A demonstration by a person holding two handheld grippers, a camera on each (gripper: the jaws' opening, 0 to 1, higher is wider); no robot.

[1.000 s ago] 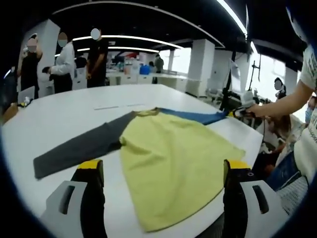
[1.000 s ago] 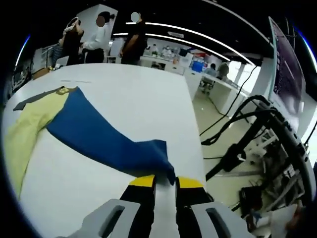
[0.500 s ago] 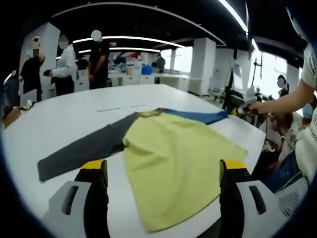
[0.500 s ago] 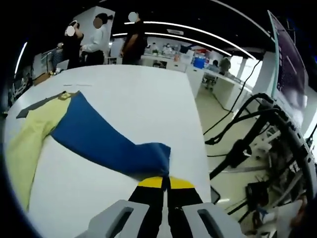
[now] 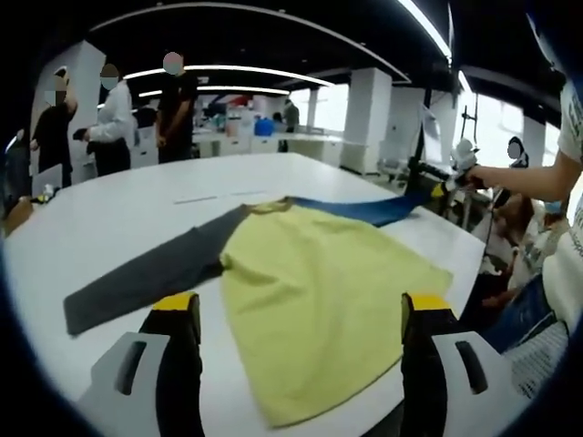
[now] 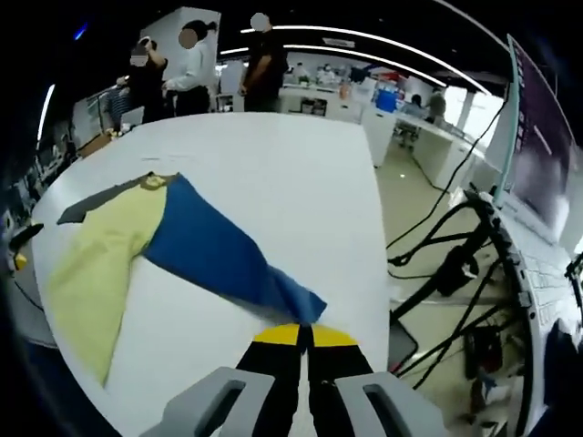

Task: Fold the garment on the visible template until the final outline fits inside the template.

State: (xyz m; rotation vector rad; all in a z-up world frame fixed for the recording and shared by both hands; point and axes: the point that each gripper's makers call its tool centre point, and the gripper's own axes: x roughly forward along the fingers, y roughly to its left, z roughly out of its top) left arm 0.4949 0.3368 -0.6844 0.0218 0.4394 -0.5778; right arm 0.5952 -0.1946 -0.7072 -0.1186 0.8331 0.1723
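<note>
Blue sleeve (image 6: pixel 223 259) cuff clenched in right claw (image 6: pixel 304 335); sleeve runs to 10 o'clock toward yellow garment (image 5: pixel 319 300) body on counter (image 6: pixel 291 191). Left claw (image 5: pixel 296 314) spread, empty.

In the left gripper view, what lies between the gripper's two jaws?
The yellow body of the garment, spread flat on the white table, lies between the open left gripper's jaws; its grey sleeve runs off toward the left jaw.
</note>
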